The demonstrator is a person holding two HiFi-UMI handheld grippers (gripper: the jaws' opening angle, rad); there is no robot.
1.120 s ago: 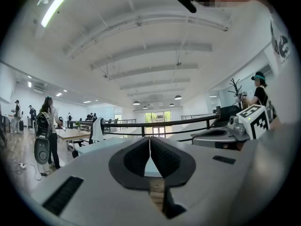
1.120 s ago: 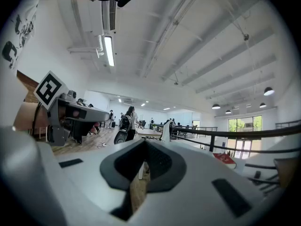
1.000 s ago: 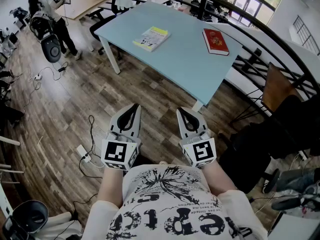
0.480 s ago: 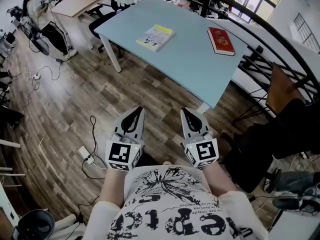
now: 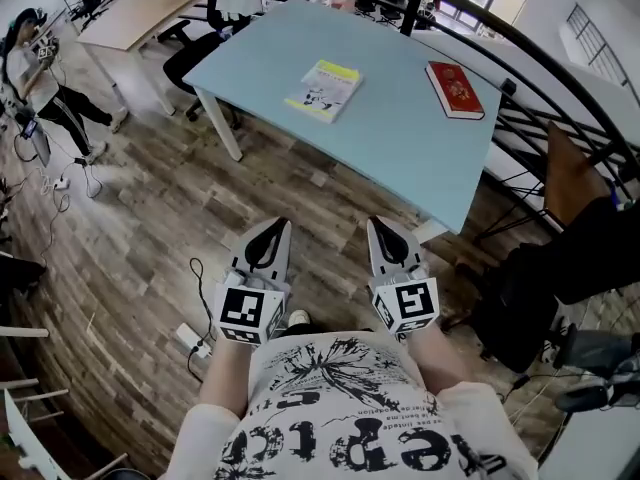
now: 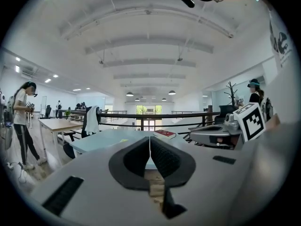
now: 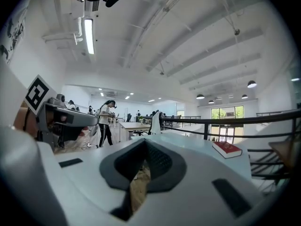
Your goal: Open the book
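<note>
Left tool (image 5: 277,226) and right tool (image 5: 378,226) closed, empty, well short of table (image 5: 400,138) edge.

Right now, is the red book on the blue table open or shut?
Shut. The red book lies flat on the table, its red cover up and closed, with no pages spread.

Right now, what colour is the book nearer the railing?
The book is red; the head view shows it best.

There are two books on one blue table (image 5: 400,148): one red book (image 5: 455,89), one yellow book (image 5: 323,90). Two grippers show, the left gripper (image 5: 277,224) and the right gripper (image 5: 379,223). Farther off are one person (image 5: 30,68) and one wooden desk (image 5: 130,13).
</note>
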